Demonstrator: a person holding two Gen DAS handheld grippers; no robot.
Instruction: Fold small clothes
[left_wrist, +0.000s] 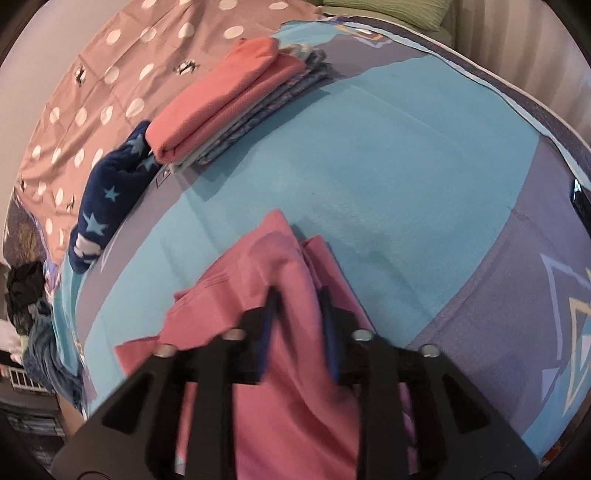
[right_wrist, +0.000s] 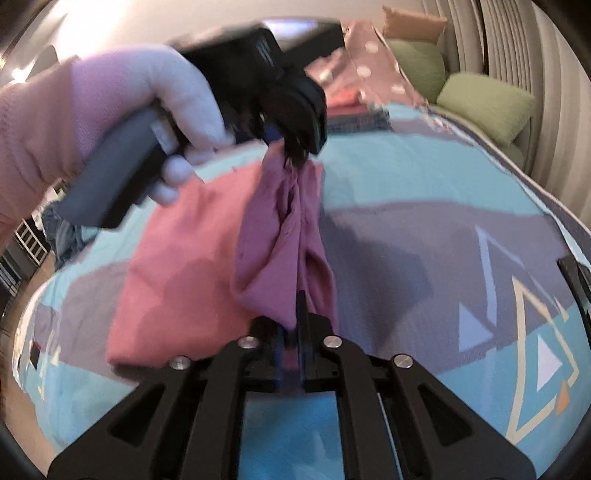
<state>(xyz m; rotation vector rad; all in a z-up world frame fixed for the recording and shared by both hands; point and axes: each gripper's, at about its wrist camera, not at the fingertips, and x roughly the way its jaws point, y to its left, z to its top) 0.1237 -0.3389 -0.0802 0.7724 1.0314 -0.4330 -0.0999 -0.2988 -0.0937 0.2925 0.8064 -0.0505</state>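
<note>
A pink garment (left_wrist: 288, 369) lies partly on the blue and grey bedspread (left_wrist: 388, 166). In the right wrist view one end of the pink garment (right_wrist: 280, 229) is lifted and stretched between both grippers, while the rest lies flat to the left. My left gripper (left_wrist: 299, 291) has its fingers apart, with the cloth running loosely between them. From the right wrist view, the left gripper (right_wrist: 291, 147) is held by a gloved hand (right_wrist: 184, 99), and cloth hangs from its tips. My right gripper (right_wrist: 291, 314) is pinched narrowly on the lower end of the cloth.
A folded stack (left_wrist: 221, 107) topped by a coral piece sits at the back of the bedspread. A navy star-print garment (left_wrist: 110, 192) lies beside it, on a dotted brown sheet (left_wrist: 92, 92). A dark object (left_wrist: 578, 195) sits at the right edge. Green cushions (right_wrist: 484, 103) are behind.
</note>
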